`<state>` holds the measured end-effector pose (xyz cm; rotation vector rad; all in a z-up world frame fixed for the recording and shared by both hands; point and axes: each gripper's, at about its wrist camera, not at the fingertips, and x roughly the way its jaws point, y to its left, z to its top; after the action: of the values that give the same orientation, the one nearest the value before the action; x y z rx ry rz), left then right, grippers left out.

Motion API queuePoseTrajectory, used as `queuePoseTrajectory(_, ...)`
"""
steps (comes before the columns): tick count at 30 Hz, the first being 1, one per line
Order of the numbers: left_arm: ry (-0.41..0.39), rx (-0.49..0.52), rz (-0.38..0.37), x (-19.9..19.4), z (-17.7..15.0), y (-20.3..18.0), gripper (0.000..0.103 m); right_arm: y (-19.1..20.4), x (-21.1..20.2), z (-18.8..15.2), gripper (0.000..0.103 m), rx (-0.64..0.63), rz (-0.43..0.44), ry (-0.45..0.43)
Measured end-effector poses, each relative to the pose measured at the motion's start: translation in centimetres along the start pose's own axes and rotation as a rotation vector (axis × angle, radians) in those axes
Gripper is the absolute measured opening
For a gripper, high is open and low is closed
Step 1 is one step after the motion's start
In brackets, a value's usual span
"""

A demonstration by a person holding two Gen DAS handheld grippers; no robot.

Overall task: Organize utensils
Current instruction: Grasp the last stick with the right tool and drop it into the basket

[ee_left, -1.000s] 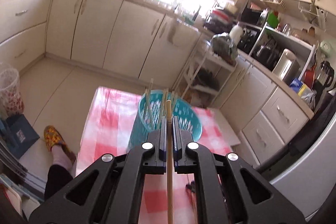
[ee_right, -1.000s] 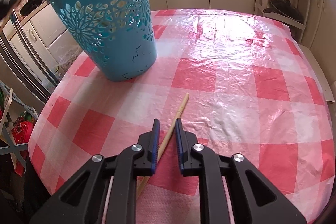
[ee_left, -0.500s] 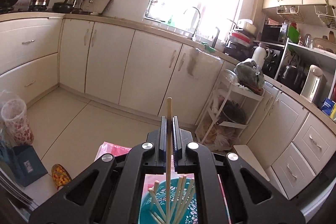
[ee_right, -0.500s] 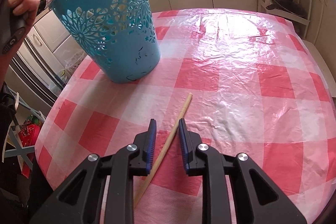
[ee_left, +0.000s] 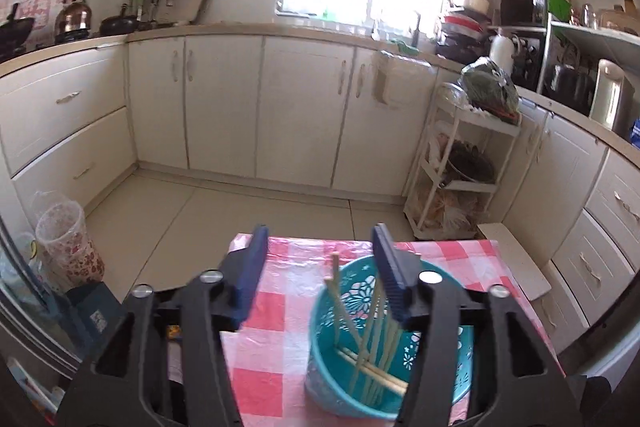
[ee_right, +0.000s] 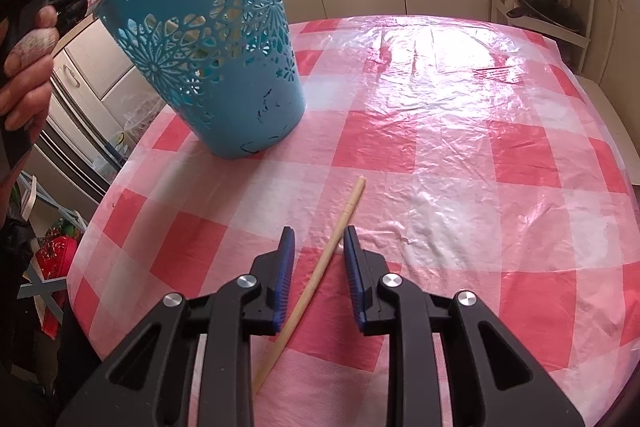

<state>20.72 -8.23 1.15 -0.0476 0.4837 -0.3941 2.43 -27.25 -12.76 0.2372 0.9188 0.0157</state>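
Across the checked pink cloth of our counter the work is nearly sorted. Biggest of the task's things is the teal cut-out basket, standing upright at the far left of the cloth in the right wrist view. From the left wrist view we look down into it and see a bundle of chopsticks leaning inside, some upright against the wall, a couple lying across the bottom.

Above that basket hangs our left gripper. Its fingers have just been opening and now stand wide apart, with nothing between them; we judge that a drop into the basket is done on this side.

Nearer us, our right gripper points down at the cloth. Its fingers have just been opening a little and stand a short way apart, straddling the last loose chopstick, which lies flat on the cloth, its thick end toward the basket and its thin end running back under the gripper. The pads sit on either side of it and do not press on it yet.

So the step in hand, as we read it, is the pick-up of this one stick. Next we need to settle low enough, close on the shaft squarely so it does not roll away, lift, and carry it to the far left, tipping it upright over the basket rim.
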Motion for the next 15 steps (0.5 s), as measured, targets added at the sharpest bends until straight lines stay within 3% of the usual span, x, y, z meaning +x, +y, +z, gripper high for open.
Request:
queuePoseTrajectory(4, -0.029, -0.119, 0.089, -3.2, -2.8, 3.9, 0.076, 1.4, 0.4, 0.1, 0.023, -0.051, -0.081, 0.005)
queuePoseTrajectory(7, 0.056, -0.221, 0.117, -2.6, -6.5, 6.9, 0.077, 3.2, 0.7, -0.2, 0.020, -0.142, -0.182, 0.005)
queuePoseTrajectory(8, 0.098, -0.243, 0.127, -2.0, -8.0, 7.6, 0.077, 3.5, 0.7, -0.4, 0.015, -0.161, -0.188, 0.005)
queuePoseTrajectory(11, 0.196, -0.273, 0.132, -0.4, -11.8, 8.3, 0.077, 3.2, 0.5, -0.3, 0.007, -0.142, -0.144, 0.021)
queuePoseTrajectory(15, 0.248, -0.251, 0.135, 0.5, -14.5, 7.9, 0.077, 0.2, -1.0, 0.2, 0.005, 0.038, 0.051, 0.008)
